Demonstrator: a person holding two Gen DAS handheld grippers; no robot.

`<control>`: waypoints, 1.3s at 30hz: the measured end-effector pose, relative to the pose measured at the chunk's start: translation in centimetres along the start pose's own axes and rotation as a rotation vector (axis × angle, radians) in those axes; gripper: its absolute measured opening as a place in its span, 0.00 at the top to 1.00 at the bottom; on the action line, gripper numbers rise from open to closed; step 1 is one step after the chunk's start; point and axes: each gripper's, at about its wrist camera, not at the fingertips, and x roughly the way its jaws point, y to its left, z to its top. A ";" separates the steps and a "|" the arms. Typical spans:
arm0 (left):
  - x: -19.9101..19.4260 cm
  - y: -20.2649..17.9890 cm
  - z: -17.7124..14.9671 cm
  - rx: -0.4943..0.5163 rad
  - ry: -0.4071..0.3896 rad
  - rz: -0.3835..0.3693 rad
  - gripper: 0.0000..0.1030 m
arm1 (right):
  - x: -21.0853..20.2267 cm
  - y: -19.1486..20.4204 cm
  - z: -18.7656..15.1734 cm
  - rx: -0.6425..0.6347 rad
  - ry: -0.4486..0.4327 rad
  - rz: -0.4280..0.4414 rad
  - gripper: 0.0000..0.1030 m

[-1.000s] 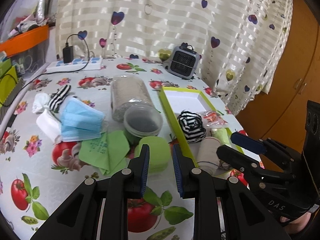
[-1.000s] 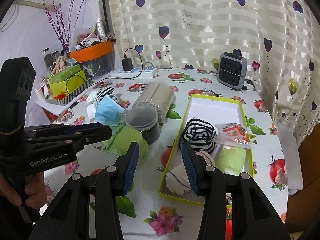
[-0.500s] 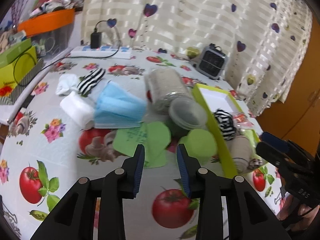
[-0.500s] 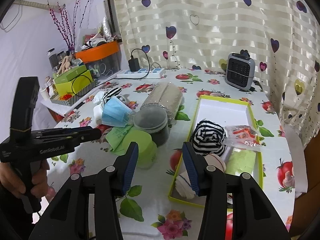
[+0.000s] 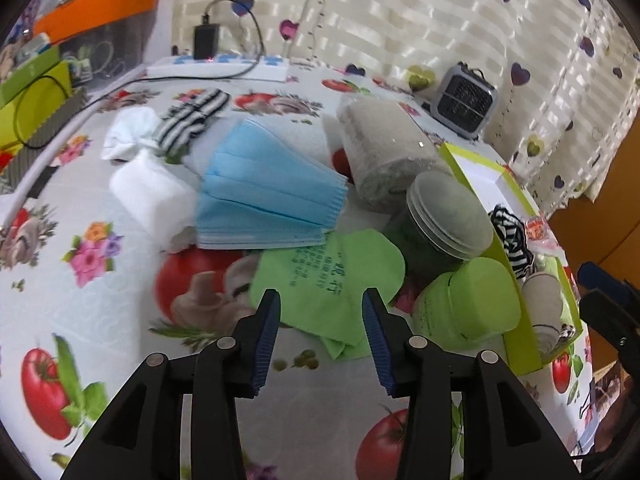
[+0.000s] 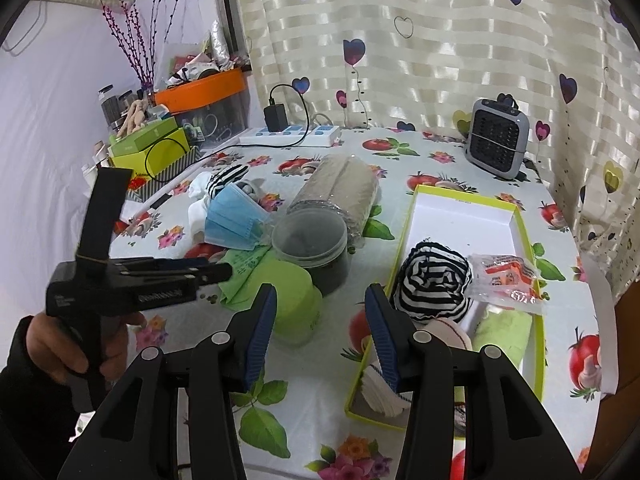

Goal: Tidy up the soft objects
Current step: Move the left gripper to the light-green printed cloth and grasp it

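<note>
My left gripper (image 5: 320, 316) is open and empty, its fingers on either side of the near edge of a flat green cloth (image 5: 332, 276) with printed text. Beyond the cloth lie a stack of blue face masks (image 5: 268, 196), a white cloth bundle (image 5: 152, 196) and a black-and-white striped sock (image 5: 196, 116). My right gripper (image 6: 320, 316) is open and empty, hovering near the lime-rimmed box (image 6: 472, 208). The box holds a striped rolled sock (image 6: 432, 280), a plastic packet (image 6: 508, 276), a green cloth (image 6: 500, 336) and a white roll (image 6: 444, 332). The left gripper also shows in the right wrist view (image 6: 224, 270).
A clear jar with dark contents (image 5: 444, 216), a green lidded tub (image 5: 468, 304) and a wrapped grey roll (image 5: 384, 160) lie between the cloths and the box. A small grey heater (image 6: 498, 144) and a power strip (image 6: 292, 136) stand by the curtain. Boxes crowd the left edge (image 6: 160, 152).
My left gripper has swung left and down toward the green cloth and its jaws have opened wider. The right gripper has drifted only slightly and stays open.
</note>
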 end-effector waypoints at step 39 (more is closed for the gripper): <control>-5.1 5.3 -4.8 0.025 -0.055 0.096 0.93 | 4.8 7.6 3.7 -0.185 0.026 0.161 0.54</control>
